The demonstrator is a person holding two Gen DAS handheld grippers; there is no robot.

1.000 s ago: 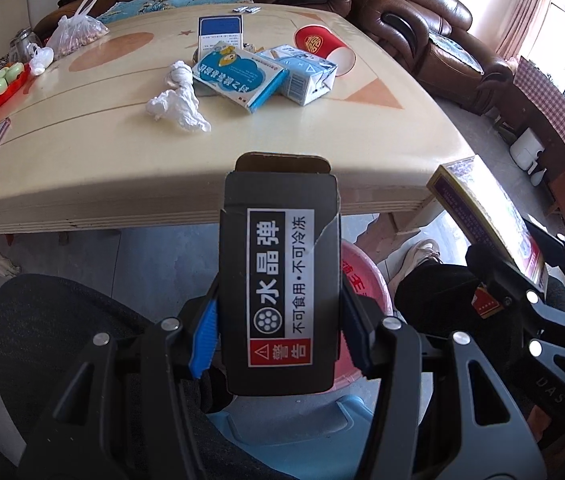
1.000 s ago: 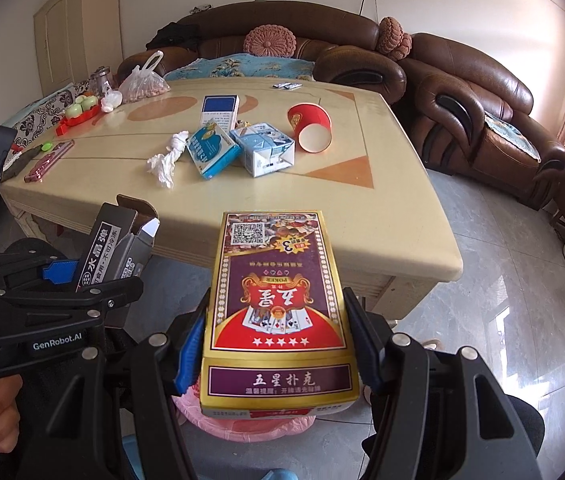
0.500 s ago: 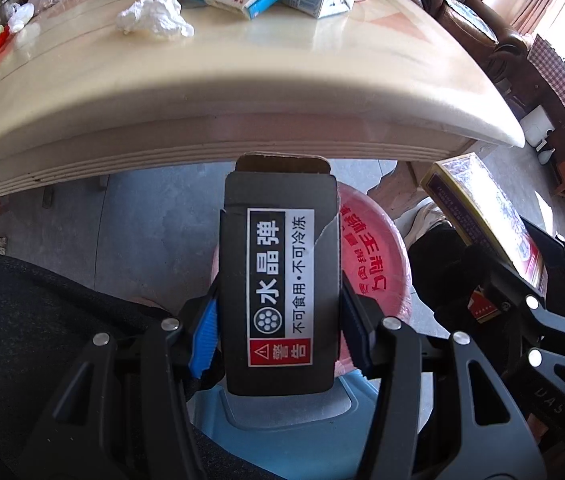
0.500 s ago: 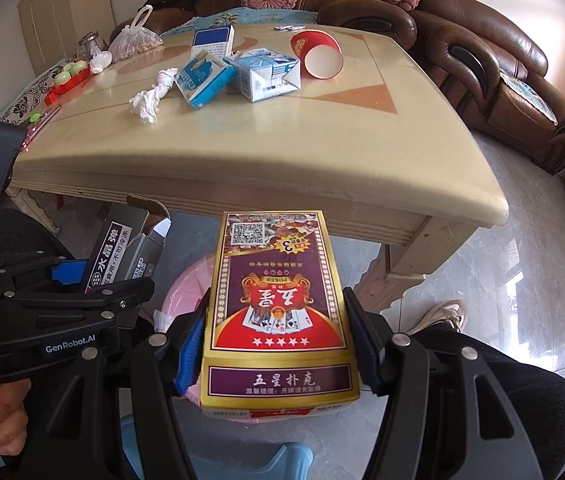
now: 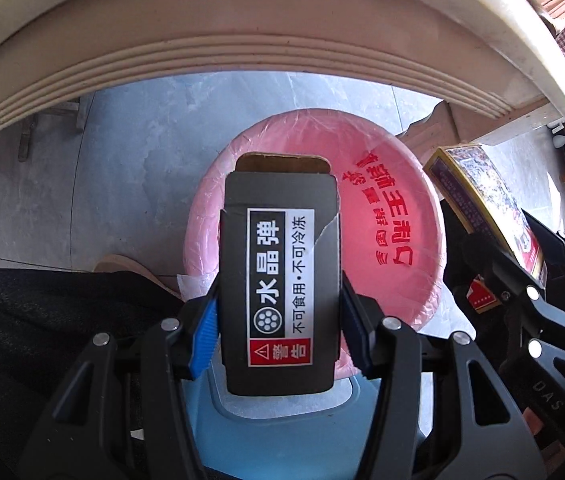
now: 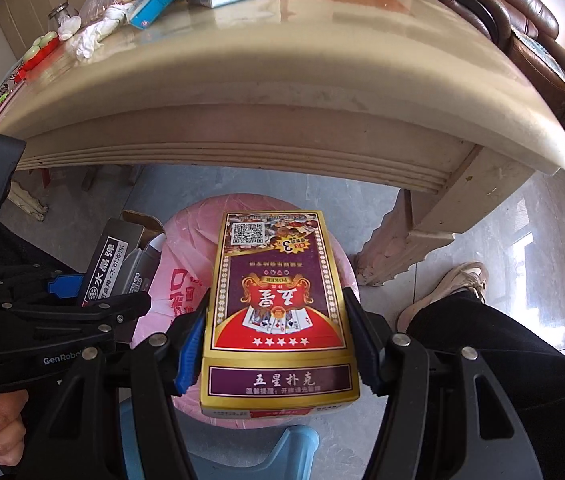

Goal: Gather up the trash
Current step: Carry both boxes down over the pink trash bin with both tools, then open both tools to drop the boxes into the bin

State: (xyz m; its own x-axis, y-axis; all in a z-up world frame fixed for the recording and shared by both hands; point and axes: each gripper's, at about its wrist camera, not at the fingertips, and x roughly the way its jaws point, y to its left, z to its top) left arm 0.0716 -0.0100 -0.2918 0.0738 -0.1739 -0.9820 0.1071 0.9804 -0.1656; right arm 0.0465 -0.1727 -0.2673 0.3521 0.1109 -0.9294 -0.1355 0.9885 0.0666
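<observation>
Both tools lowered, clamping black box [image 5: 278, 292], card box [image 6: 278, 312].

A dark grey cardboard box with a black-and-white label [image 5: 280, 280], top flap open, and a gold-edged red and purple playing-card box [image 6: 278, 300] both hang over a bin lined with a pink plastic bag [image 5: 394, 216], on the floor beside the table

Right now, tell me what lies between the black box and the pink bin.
Nothing: in the left wrist view the black box, clamped in the left tool, hangs over the pink bin.
</observation>
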